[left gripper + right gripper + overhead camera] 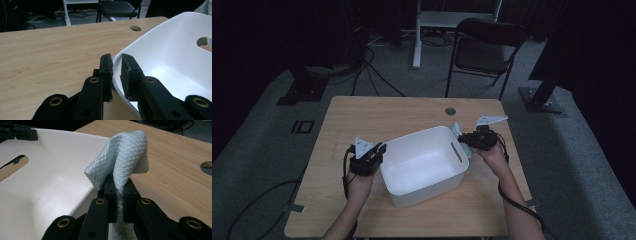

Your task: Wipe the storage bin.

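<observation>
Pale-green waffle cloth [120, 160] stands bunched above the right gripper [119, 186], whose fingers are clamped tight on it at the white tub's [424, 150] right rim, just outside the slotted wall; the tub's hollow lies inward, toward the left hand. That forearm reaches in from below with the wrist turned inward. The left gripper [116, 67] straddles the opposite rim, fingers apparently pinching the wall, though contact isn't quite clear. The tub sits mid-surface [377, 112].

White plastic bin [422, 167] upright mid-table, slightly skewed; pale-blue waffle cloth [120, 160] bunched at its right rim.
</observation>
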A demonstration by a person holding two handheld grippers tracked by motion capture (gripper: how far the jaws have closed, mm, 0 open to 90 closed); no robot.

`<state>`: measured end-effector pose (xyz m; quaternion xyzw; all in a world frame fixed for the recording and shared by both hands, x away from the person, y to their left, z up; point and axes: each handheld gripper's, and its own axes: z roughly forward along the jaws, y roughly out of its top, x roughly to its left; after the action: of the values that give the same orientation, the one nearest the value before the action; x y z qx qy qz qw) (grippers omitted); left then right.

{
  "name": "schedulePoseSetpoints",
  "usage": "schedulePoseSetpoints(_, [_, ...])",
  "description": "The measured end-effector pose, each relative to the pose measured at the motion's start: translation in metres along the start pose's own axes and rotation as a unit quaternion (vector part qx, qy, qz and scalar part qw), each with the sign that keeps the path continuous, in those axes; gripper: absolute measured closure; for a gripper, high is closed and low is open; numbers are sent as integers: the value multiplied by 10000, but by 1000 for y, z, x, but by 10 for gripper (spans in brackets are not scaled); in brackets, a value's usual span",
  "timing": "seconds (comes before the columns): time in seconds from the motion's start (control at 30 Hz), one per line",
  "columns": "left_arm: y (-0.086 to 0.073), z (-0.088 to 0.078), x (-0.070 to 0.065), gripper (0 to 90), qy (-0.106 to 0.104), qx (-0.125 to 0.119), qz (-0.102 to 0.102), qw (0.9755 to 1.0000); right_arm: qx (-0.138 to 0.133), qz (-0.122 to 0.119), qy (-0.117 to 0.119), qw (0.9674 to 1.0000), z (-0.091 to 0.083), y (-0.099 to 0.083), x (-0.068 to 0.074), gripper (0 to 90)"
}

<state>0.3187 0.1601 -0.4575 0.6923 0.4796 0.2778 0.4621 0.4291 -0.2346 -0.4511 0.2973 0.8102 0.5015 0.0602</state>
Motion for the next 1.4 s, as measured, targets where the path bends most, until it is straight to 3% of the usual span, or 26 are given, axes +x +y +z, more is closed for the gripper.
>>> schedulePoseSetpoints(0.07, [0,0,0,800,2,7,1,10000,14,10,17,10000,2,-1,-1,852])
schedulePoseSetpoints(0.17, [0,0,-1,799,23,-18,-25,10000,270,83,-39,9996,14,-8,-6,852])
schedulePoseSetpoints(0.33, [0,0,0,799,-11,-16,-20,10000,244,27,-44,9997,13,-5,-7,850])
schedulePoseSetpoints(0.37, [0,0,0,799,-17,-20,-18,10000,53,39,33,10000,8,1,-8,850])
schedulePoseSetpoints(0.43, [-1,0,0,799,-14,-29,-27,10000,15,27,54,10000,7,4,-9,850])
schedulePoseSetpoints(0.57, [-1,0,-1,800,23,-59,-43,10000,136,122,260,9995,12,5,-15,851])
schedulePoseSetpoints(0.8, [-1,0,-1,799,50,-58,-41,10000,307,276,277,9988,24,-5,-21,852])
schedulePoseSetpoints(1.07, [-1,0,0,798,10,-58,-40,10000,422,215,151,9988,26,-6,-21,850])
schedulePoseSetpoints(1.2, [-1,0,0,798,-6,-63,-50,10000,215,226,-83,9995,18,-5,-20,850])
schedulePoseSetpoints(1.23, [-2,0,0,798,-8,-71,-54,10000,147,169,-244,9995,12,-6,-20,849])
schedulePoseSetpoints(1.4, [-2,0,0,798,-20,-95,-88,9999,-43,235,-363,9991,-2,-14,-19,849])
